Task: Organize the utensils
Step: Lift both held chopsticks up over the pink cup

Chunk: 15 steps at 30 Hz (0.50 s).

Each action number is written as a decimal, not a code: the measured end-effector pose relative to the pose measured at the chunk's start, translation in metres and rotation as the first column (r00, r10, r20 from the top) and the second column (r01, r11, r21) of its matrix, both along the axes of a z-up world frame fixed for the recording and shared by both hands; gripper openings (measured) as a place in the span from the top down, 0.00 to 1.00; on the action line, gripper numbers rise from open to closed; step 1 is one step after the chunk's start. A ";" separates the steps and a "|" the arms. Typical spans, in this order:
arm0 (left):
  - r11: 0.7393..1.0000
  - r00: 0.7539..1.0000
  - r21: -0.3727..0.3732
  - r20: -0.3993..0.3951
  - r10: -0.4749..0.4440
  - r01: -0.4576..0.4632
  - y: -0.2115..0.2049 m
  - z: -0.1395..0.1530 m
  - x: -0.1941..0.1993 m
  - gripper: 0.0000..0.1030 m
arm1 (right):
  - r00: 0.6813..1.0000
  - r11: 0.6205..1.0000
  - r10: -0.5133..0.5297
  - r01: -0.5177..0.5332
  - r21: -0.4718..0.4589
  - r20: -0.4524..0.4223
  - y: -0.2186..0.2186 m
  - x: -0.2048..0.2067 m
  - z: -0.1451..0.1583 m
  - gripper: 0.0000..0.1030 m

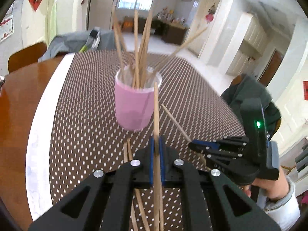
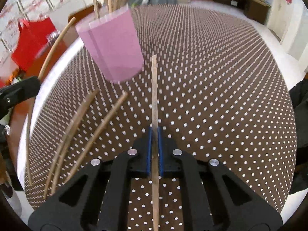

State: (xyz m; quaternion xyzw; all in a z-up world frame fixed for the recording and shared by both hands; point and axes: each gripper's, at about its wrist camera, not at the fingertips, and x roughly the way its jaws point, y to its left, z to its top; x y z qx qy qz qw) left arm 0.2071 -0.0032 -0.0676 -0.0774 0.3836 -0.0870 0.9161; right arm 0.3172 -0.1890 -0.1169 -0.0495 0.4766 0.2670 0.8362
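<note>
A pink cup [image 1: 132,107] stands on the dotted brown mat [image 1: 80,119] and holds several wooden chopsticks [image 1: 137,57]. My left gripper [image 1: 156,140] is shut on one chopstick [image 1: 156,111] that points toward the cup, just short of it. My right gripper [image 2: 154,132] is shut on another chopstick [image 2: 154,88], to the right of the cup [image 2: 113,48]. The right gripper also shows in the left wrist view [image 1: 192,145] at the right, its chopstick [image 1: 173,120] angled up-left. Several loose chopsticks [image 2: 80,130] lie on the mat [image 2: 211,77] left of the right gripper.
The mat covers a round wooden table [image 1: 19,100] with a white border. A chair with grey clothing [image 1: 73,42] stands behind the table, and another with dark clothing [image 1: 248,94] at the right. A red bag [image 2: 30,38] is beyond the table's left edge.
</note>
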 end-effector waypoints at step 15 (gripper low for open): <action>0.998 0.888 -0.062 0.460 0.025 0.004 0.002 0.073 -0.008 0.94 | 0.928 0.892 -0.089 -0.088 0.443 0.363 -0.022 -0.049 0.113 0.94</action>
